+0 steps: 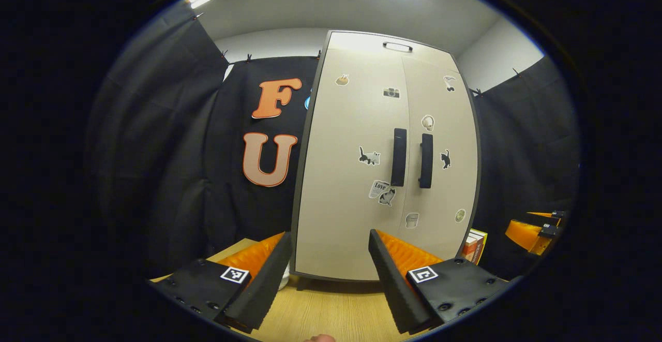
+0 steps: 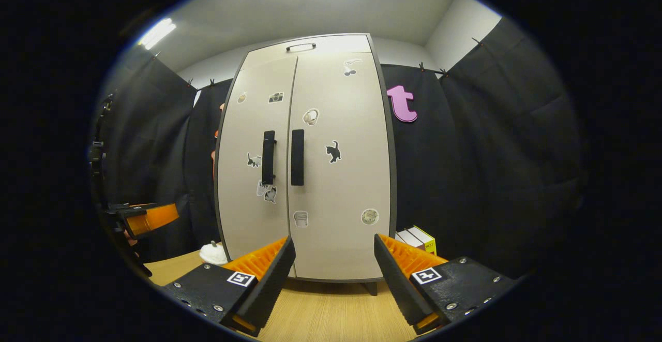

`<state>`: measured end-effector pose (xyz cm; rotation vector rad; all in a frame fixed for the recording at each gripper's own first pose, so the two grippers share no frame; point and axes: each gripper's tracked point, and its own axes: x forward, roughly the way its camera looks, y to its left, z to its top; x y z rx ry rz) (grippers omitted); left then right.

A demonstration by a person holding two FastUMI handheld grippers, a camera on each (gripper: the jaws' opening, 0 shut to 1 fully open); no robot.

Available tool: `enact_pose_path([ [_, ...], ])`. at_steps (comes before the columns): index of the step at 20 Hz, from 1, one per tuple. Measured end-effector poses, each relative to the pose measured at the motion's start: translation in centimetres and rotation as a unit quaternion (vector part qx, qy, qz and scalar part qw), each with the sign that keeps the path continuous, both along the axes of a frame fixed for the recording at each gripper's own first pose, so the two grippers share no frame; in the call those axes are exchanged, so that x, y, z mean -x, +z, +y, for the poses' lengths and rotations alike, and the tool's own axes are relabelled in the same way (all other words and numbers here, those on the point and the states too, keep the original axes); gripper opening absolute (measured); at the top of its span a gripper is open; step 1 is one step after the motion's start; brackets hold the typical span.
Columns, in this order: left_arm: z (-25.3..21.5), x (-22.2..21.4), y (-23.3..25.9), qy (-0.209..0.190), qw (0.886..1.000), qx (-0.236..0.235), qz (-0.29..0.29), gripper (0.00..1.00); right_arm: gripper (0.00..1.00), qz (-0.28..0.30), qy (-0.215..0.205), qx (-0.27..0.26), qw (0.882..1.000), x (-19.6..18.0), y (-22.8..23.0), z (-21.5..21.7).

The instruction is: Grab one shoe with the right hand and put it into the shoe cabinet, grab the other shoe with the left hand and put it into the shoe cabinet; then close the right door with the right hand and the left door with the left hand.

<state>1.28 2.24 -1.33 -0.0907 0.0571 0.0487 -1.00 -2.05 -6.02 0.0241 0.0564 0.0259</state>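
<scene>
In the left gripper view the left claw [image 1: 329, 274] hangs spread apart, empty, before the shoe cabinet [image 1: 351, 176] on the wooden counter [image 1: 331, 311] — both doors shut. In the right gripper view the right claw [image 2: 333, 274] gapes too, facing that cabinet [image 2: 336, 187] — the left claw [image 2: 150, 218] off beside it.

We are seeing left gripper [image 1: 328, 274] | black bodies wearing square black-and-white markers, round screws | right gripper [image 2: 333, 274] showing ribbed finger faces alike
</scene>
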Motion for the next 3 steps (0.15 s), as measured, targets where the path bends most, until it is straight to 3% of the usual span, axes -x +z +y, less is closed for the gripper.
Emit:
enact_pose_path([
  [3,-0.57,-0.36,-0.55,-0.010,1.000,-0.002,0.006,0.96,0.94,-0.001,-0.004,0.000,1.000,-0.01,0.21,-0.26],
])
